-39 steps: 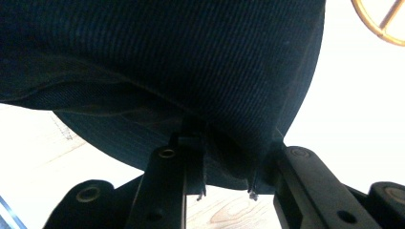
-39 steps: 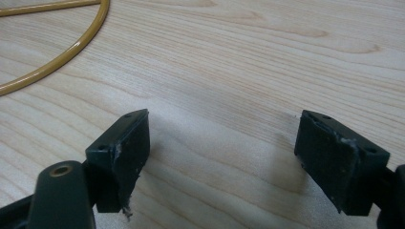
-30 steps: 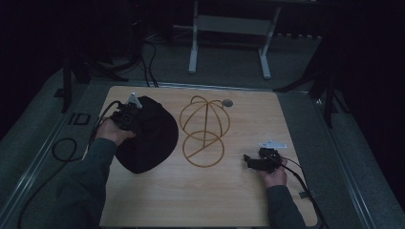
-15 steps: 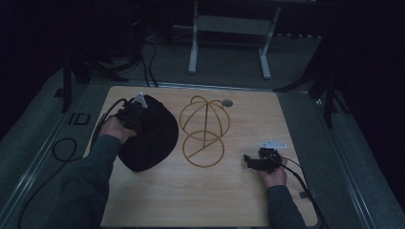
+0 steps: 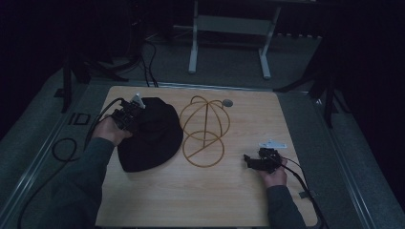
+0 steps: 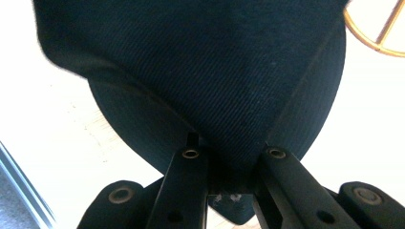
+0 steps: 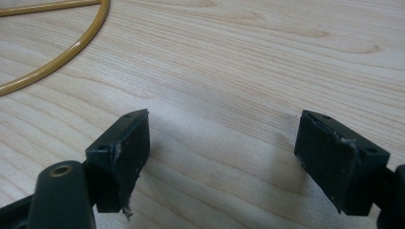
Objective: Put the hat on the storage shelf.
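Both fingers of left gripper [image 6: 229, 157] pinch black hat [image 5: 152, 133] brim

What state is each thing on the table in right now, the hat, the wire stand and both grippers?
Hat: lying on the table, edge pinched by the left gripper.
Wire stand: upright, bare, nothing on it.
Left gripper: shut on the hat.
Right gripper: open, holding nothing, low over the table.

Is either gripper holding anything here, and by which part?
The left gripper pinches the black fabric hat at its edge nearest the hand. The right gripper is open over bare wooden table, holding nothing.
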A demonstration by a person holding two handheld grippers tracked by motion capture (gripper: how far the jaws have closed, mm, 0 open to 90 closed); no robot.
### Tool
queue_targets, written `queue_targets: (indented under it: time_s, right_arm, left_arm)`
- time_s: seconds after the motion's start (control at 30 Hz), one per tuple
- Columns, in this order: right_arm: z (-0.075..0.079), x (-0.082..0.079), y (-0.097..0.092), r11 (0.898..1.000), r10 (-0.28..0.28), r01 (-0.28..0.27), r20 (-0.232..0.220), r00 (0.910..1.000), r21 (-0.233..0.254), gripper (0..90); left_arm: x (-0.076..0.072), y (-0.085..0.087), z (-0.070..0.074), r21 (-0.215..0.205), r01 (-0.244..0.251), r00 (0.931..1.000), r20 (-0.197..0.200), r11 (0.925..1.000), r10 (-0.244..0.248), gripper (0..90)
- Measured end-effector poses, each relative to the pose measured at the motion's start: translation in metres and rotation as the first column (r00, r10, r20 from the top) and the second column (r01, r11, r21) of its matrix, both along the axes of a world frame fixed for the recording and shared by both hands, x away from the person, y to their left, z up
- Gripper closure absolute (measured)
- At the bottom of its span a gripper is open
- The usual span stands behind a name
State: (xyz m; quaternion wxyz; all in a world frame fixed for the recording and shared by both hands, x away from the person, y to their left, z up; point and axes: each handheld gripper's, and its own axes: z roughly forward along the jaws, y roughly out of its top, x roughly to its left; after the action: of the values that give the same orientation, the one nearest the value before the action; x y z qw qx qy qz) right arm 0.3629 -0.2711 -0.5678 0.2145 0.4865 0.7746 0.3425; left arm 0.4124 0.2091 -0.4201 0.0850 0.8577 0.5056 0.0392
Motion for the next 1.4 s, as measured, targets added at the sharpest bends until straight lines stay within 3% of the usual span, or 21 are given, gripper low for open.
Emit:
queue_targets:
  time_s: [0.23,0.33,0.53,0.87,1.2,1.4]
  right_arm:
    - [0.0,0.0,0.0,1.0,0.0,0.0,0.0,1.0,0.0,19.3]
    - [0.0,0.0,0.0,1.0,0.0,0.0,0.0,1.0,0.001,19.3]
    - [0.0,0.0,0.0,1.0,0.0,0.0,0.0,1.0,0.001,19.3]
    - [0.0,0.0,0.0,1.0,0.0,0.0,0.0,1.0,0.0,19.3]
    - [0.0,0.0,0.0,1.0,0.0,0.0,0.0,1.0,0.0,19.3]
    - [0.0,0.0,0.0,1.0,0.0,0.0,0.0,1.0,0.001,19.3]
  left_arm:
    - [-0.005,0.005,0.004,-0.019,0.027,0.9996,-0.001,0.9994,-0.027,86.5]
    - [-0.008,0.007,0.006,-0.024,0.017,0.9998,0.004,0.9996,-0.017,86.5]
    - [-0.011,0.009,0.013,-0.005,0.027,0.9995,0.017,0.9996,-0.027,86.5]
    - [-0.019,0.012,0.022,-0.053,0.036,0.9975,0.062,0.9979,-0.033,86.4]
    - [-0.025,0.016,0.026,-0.054,0.057,0.9937,0.1,0.9969,-0.052,86.4]
    - [-0.029,0.022,0.032,-0.083,0.074,0.9891,0.133,0.9938,-0.063,86.4]
